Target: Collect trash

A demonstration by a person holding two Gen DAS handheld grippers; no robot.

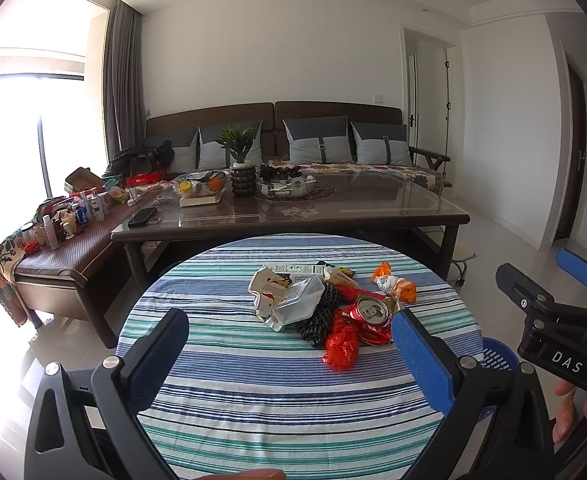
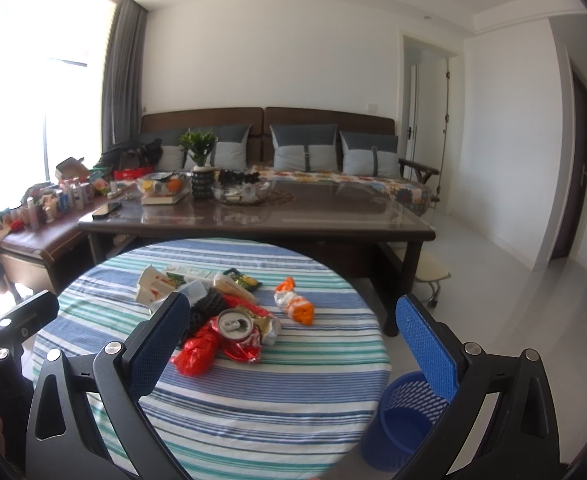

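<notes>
A pile of trash lies on the round striped table (image 1: 253, 400): a crushed red can (image 1: 369, 318), a red plastic bag (image 1: 341, 344), black foam netting (image 1: 317, 320), a clear plastic box (image 1: 297, 302), a white torn carton (image 1: 265, 284) and an orange wrapper (image 1: 395, 284). My left gripper (image 1: 293, 344) hovers open just short of the pile, holding nothing. My right gripper (image 2: 293, 328) is open too, its left finger (image 2: 161, 340) in front of the netting (image 2: 209, 312), the can (image 2: 237, 332) between the fingers' lines. The blue mesh bin (image 2: 405, 420) stands on the floor at the table's right.
A dark glass-topped coffee table (image 1: 293, 216) with a plant, bowls and a phone stands right behind the round table. A sofa with cushions (image 1: 317, 140) runs along the wall. A low bench (image 1: 53, 248) crowded with bottles is at left. Tiled floor (image 1: 505, 248) lies to the right.
</notes>
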